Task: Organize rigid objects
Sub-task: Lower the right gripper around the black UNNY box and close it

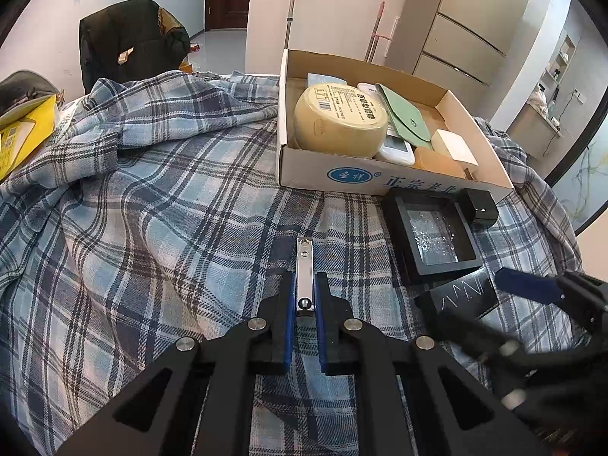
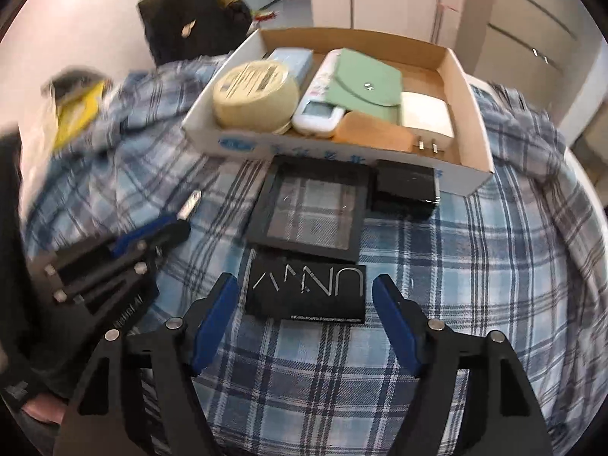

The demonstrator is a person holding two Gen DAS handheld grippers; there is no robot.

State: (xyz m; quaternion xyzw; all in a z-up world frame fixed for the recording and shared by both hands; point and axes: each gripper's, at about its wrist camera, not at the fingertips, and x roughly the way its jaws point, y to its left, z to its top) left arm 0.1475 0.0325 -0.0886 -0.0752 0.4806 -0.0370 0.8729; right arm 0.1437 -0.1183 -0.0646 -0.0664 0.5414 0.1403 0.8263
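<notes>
My left gripper (image 1: 304,288) is shut on a metal nail clipper (image 1: 304,266), held just above the plaid cloth; it also shows in the right wrist view (image 2: 192,202). My right gripper (image 2: 306,296) is open, its fingers either side of a black box with silver lettering (image 2: 307,290), also seen in the left wrist view (image 1: 461,292). Beyond lie a black square display frame (image 2: 311,212) and a small black block (image 2: 406,186). A cardboard box (image 1: 323,169) holds a round yellow tin (image 1: 340,116), a green pouch (image 1: 404,116), a white remote (image 2: 319,112) and other items.
The plaid cloth (image 1: 152,228) covers the whole work surface, with folds at the left. A yellow package (image 1: 19,140) lies at the far left. A dark jacket on a chair (image 1: 129,38) stands behind. Cabinets and a fridge stand at the back right.
</notes>
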